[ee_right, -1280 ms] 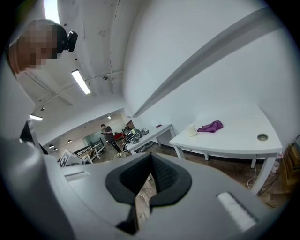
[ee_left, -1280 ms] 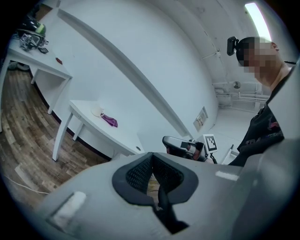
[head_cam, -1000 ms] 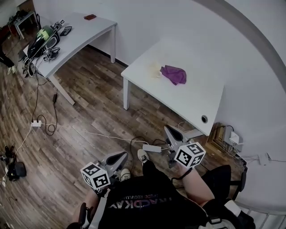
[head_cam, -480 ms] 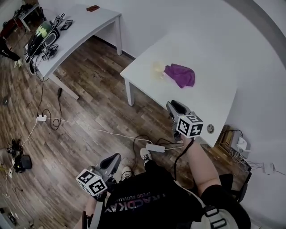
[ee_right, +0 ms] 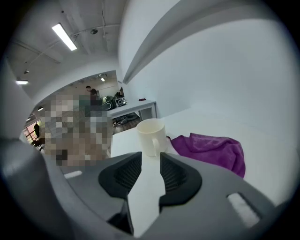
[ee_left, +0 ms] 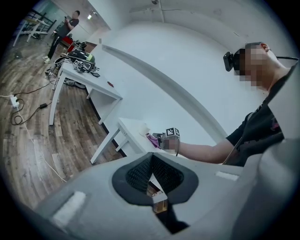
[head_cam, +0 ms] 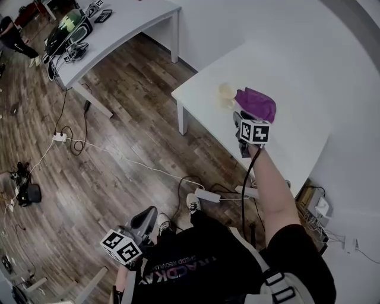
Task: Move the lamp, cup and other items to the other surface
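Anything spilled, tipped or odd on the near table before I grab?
Nothing stands out. The cup stands upright on the white table, the purple cloth lies bunched beside it, and no spill shows.

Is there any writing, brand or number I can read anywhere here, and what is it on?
Shirt: white lettering, upside down in the head view, too blurred to read.
Marker cubes: black-and-white square patterns, no letters or numbers.
Mug and cloth: no print visible.
Things on the far table: too small to tell.
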`<state>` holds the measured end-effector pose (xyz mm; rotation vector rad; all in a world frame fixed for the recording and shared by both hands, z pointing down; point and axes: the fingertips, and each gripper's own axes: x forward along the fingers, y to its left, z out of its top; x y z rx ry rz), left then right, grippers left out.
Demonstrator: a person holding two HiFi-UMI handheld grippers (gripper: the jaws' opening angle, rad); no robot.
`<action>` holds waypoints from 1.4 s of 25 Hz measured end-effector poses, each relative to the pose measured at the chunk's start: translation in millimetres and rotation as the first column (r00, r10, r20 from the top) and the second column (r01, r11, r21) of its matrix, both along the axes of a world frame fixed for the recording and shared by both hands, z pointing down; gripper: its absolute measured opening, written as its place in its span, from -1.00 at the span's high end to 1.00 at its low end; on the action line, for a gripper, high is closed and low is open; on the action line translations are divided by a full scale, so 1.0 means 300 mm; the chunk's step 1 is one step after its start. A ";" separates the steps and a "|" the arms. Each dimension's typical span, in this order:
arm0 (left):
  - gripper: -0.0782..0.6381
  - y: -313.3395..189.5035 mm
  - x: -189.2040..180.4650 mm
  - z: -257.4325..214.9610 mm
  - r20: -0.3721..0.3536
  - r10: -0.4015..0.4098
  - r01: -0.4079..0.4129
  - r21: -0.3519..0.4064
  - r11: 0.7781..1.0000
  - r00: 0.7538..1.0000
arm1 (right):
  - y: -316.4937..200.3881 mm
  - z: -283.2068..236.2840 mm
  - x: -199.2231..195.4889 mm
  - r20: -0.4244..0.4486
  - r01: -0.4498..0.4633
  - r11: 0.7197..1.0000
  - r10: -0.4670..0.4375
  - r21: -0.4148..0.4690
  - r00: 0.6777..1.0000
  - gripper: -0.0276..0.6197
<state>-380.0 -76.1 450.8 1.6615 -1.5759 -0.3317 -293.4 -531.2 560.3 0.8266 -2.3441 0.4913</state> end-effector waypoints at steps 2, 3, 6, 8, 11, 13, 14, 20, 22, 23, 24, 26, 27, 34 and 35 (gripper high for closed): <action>0.77 0.007 0.002 0.015 -0.006 -0.026 0.025 -0.011 1.000 1.000 | -0.042 0.026 -0.020 -0.045 0.011 1.000 -0.011 0.003 0.999 0.52; 0.78 0.009 0.001 0.022 -0.009 -0.039 0.039 -0.016 0.999 0.999 | -0.059 0.038 -0.031 -0.062 0.020 1.000 -0.020 0.004 0.998 0.52; 0.77 0.015 -0.006 0.037 -0.016 -0.073 0.072 -0.031 0.997 0.997 | -0.101 0.069 -0.071 -0.094 0.048 0.999 -0.049 -0.008 0.994 0.48; 0.77 0.019 -0.004 0.043 -0.019 -0.085 0.084 -0.040 0.996 0.996 | -0.120 0.085 -0.091 -0.109 0.064 0.998 -0.065 -0.018 0.992 0.48; 0.77 0.022 0.007 0.044 -0.020 -0.095 0.093 -0.050 0.994 0.995 | -0.133 0.106 -0.113 -0.138 0.102 0.994 -0.105 -0.032 0.985 0.47; 0.77 0.019 0.014 0.045 -0.020 -0.098 0.096 -0.057 0.994 0.995 | -0.143 0.114 -0.126 -0.150 0.123 0.992 -0.127 -0.035 0.981 0.47; 0.77 0.017 0.017 0.045 -0.020 -0.099 0.097 -0.062 0.993 0.995 | -0.149 0.116 -0.132 -0.151 0.131 0.991 -0.135 -0.038 0.979 0.47; 0.77 0.014 0.037 0.058 -0.025 -0.104 0.102 -0.080 0.992 0.994 | -0.143 0.123 -0.170 -0.146 0.183 0.982 -0.186 -0.037 0.971 0.73; 0.77 0.010 0.047 0.064 -0.024 -0.099 0.097 -0.081 0.992 0.995 | -0.138 0.127 -0.167 -0.143 0.180 0.983 -0.182 -0.025 0.973 0.73; 0.77 0.008 0.052 0.065 -0.024 -0.097 0.095 -0.080 0.992 0.995 | -0.135 0.128 -0.164 -0.137 0.174 0.985 -0.175 -0.020 0.975 0.74; 0.77 0.005 0.056 0.064 -0.023 -0.095 0.093 -0.078 0.993 0.995 | -0.132 0.126 -0.160 -0.129 0.167 0.986 -0.167 -0.015 0.977 0.74; 0.77 0.000 0.063 0.061 -0.021 -0.093 0.091 -0.075 0.993 0.995 | -0.128 0.118 -0.153 -0.110 0.154 0.988 -0.153 0.000 0.982 0.75; 0.77 -0.002 0.066 0.061 -0.020 -0.092 0.090 -0.075 0.993 0.996 | -0.125 0.116 -0.150 -0.103 0.152 0.988 -0.151 0.009 0.983 0.75; 0.77 0.004 0.082 0.056 -0.021 -0.084 0.083 -0.069 0.994 0.996 | -0.093 0.092 -0.133 -0.074 0.145 0.986 -0.140 0.082 0.987 0.76; 0.77 0.005 0.084 0.054 -0.020 -0.084 0.082 -0.069 0.994 0.996 | -0.091 0.088 -0.128 -0.070 0.140 0.986 -0.134 0.090 0.988 0.76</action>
